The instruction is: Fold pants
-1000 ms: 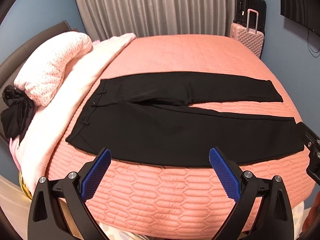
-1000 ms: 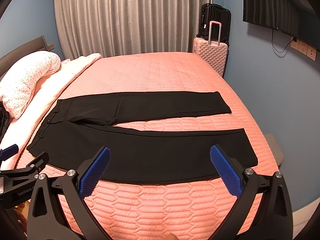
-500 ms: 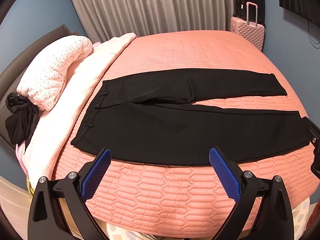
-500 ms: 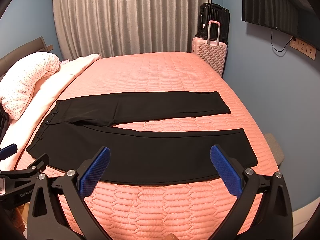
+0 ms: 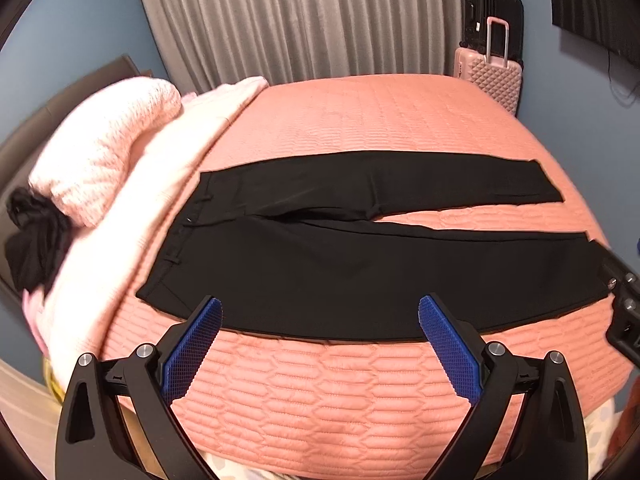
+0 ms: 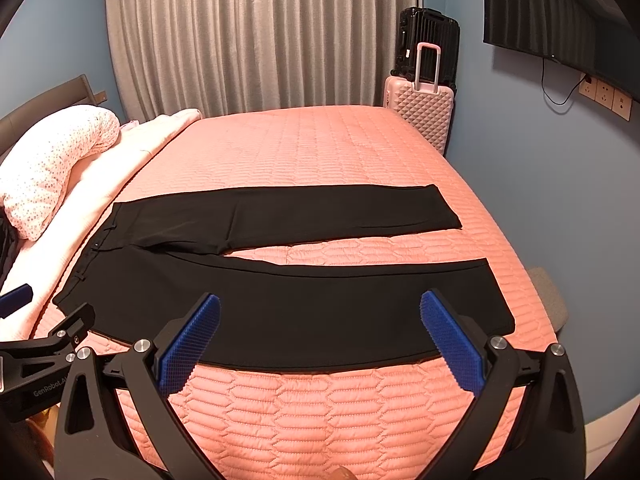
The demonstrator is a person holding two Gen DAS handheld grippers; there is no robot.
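I see the black pants (image 6: pixel 280 300) spread flat along the bed's (image 6: pixel 320 152) near edge; my left gripper (image 5: pixel 320 316) and right gripper (image 6: pixel 320 316) hover with fingers wide, empty.

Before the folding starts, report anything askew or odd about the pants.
The black pants lie flat on the pink quilted bedspread, legs splayed apart in a V rather than stacked. A small wrinkle sits at the crotch. Nothing looks damaged.

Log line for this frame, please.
phase: pre-grasp | pants: flat on bed, legs apart | left tongs: open | right tongs: open
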